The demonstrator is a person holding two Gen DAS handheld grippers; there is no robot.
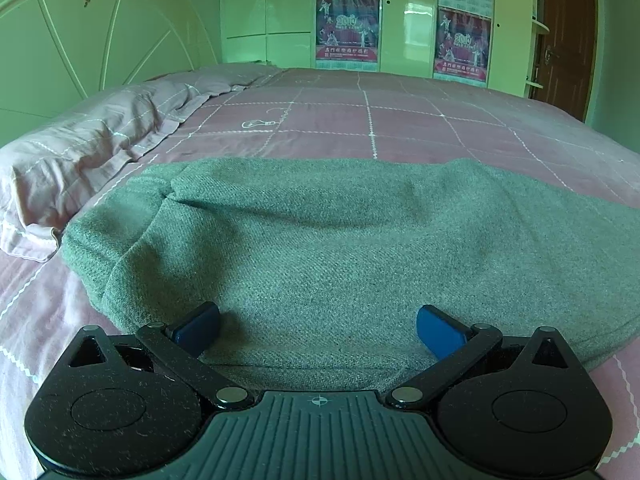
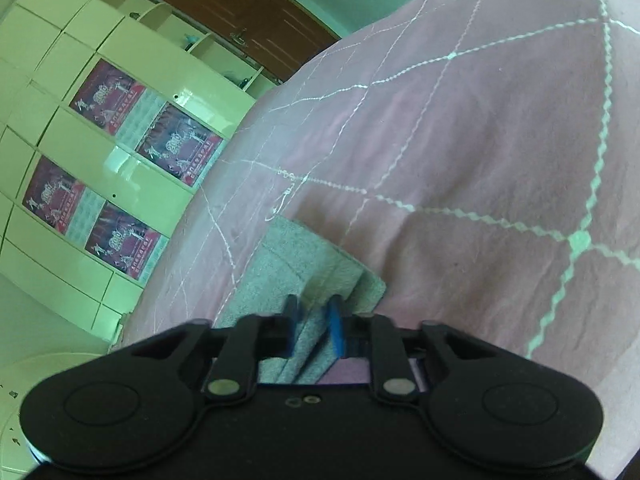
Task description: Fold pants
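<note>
The grey woollen pants (image 1: pixel 340 240) lie folded in a broad flat heap on the pink bed sheet (image 1: pixel 400 120), filling the middle of the left wrist view. My left gripper (image 1: pixel 318 330) is open, its blue pads wide apart just above the near edge of the pants, holding nothing. In the right wrist view my right gripper (image 2: pixel 313 330) is shut on an edge of the pants (image 2: pixel 304 268), with the grey cloth pinched between its blue pads and trailing forward over the sheet (image 2: pixel 480 160).
A pink pillow (image 1: pixel 80 152) lies at the left, beside the green headboard (image 1: pixel 80 40). Pale green wardrobes with posters (image 1: pixel 348 28) stand past the far edge of the bed. A brown door (image 1: pixel 568 40) is at the far right.
</note>
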